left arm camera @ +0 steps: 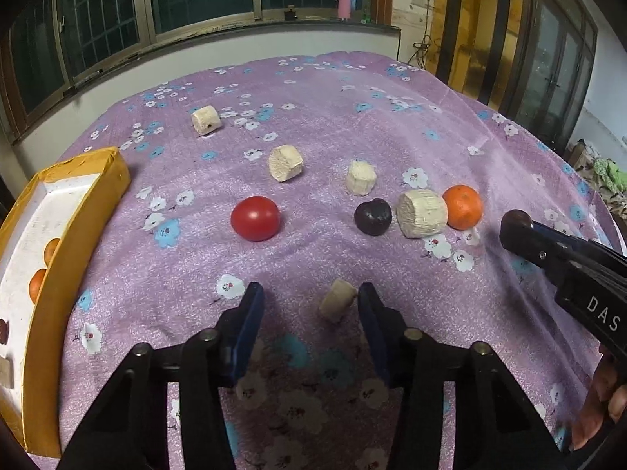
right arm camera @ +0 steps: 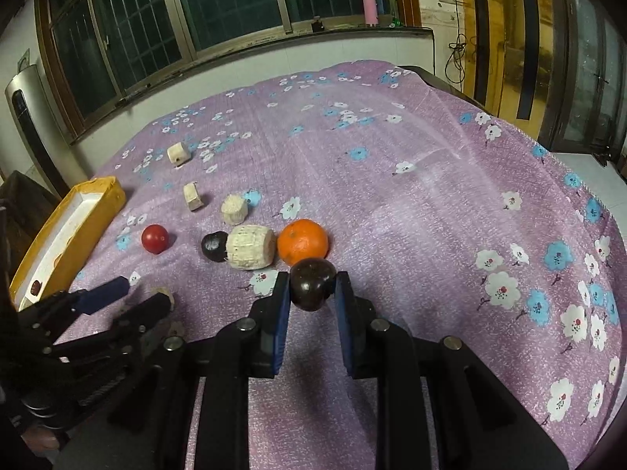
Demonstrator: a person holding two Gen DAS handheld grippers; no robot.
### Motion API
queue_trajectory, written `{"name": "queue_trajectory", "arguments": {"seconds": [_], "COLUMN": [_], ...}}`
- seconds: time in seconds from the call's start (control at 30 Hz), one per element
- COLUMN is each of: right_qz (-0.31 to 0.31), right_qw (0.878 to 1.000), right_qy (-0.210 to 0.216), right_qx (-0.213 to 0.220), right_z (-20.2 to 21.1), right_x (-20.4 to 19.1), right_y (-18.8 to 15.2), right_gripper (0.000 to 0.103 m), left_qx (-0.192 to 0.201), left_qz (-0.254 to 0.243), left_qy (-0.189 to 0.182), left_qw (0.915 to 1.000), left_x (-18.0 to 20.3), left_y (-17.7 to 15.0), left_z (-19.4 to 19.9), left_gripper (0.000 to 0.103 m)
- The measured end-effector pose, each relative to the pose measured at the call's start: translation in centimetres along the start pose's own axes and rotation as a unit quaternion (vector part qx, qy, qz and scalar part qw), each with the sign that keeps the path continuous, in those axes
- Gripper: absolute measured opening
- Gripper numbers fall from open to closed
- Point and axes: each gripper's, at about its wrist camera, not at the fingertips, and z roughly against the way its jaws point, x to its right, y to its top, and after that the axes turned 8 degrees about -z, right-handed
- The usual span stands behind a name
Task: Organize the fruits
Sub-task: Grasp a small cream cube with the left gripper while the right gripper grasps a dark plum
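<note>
Purple floral cloth (right arm camera: 392, 196) covers the table. My right claw (right arm camera: 312, 293) is clamped on a dark plum (right arm camera: 311, 288), just in front of the orange (right arm camera: 302, 246). My left claw (left arm camera: 309, 305) hangs spread wide, with a pale cork-like chunk (left arm camera: 336, 303) between its fingers. A tomato (left arm camera: 255, 218) sits mid-table; the yellow box (left arm camera: 58, 274) lies left.

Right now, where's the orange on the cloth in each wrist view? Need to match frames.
Left wrist: the orange sits right of centre, touching the right side of the big pale block.
Right wrist: the orange is at centre, just beyond the dark fruit gripped in the right gripper.
Shared landmark: that pale block, with the orange on its right in both views.
</note>
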Motion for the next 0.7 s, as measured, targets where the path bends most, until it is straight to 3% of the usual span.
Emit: {"name": "queue_trajectory", "arguments": {"seconds": [0.2, 0.33, 0.37, 0.43, 0.5, 0.57, 0.63, 0.7], "right_qz": [0.002, 0.002, 0.002, 0.001, -0.002, -0.005, -0.005, -0.006], "right_qw": [1.0, 1.0, 1.0, 1.0, 1.0, 1.0, 1.0, 1.0], "right_qy": [-0.001, -0.002, -0.003, -0.003, -0.002, 0.002, 0.005, 0.007], "right_qx": [0.004, 0.008, 0.009, 0.01, 0.013, 0.016, 0.017, 0.017], "right_z": [0.1, 0.5, 0.6, 0.8, 1.0, 1.1, 1.2, 1.1], "right_x": [-0.1, -0.1, -0.1, 0.1, 0.2, 0.3, 0.4, 0.5], "right_y": [-0.1, 0.0, 0.0, 0.0, 0.0, 0.0, -0.1, -0.1], "right_gripper": [0.024, 0.024, 0.024, 0.024, 0.024, 0.024, 0.024, 0.024], "left_qx": [0.004, 0.001, -0.015, -0.011, -0.01, -0.012, -0.012, -0.01], "left_qz": [-0.01, -0.007, -0.004, 0.002, 0.0, -0.008, -0.01, -0.005], "left_qy": [-0.031, -0.046, -0.059, -0.077, -0.075, -0.064, -0.046, -0.046], "left_qw": [0.9995, 0.9989, 0.9982, 0.997, 0.9971, 0.9978, 0.9988, 0.9989], "left_x": [0.4, 0.2, 0.0, -0.3, -0.2, 0.2, 0.1, -0.3], "left_y": [0.0, -0.1, -0.2, -0.2, -0.3, -0.2, -0.2, -0.3], "left_z": [0.2, 0.1, -0.4, -0.3, -0.1, 0.0, 0.0, -0.2], "left_gripper": [0.018, 0.018, 0.02, 0.033, 0.033, 0.031, 0.014, 0.012]}}
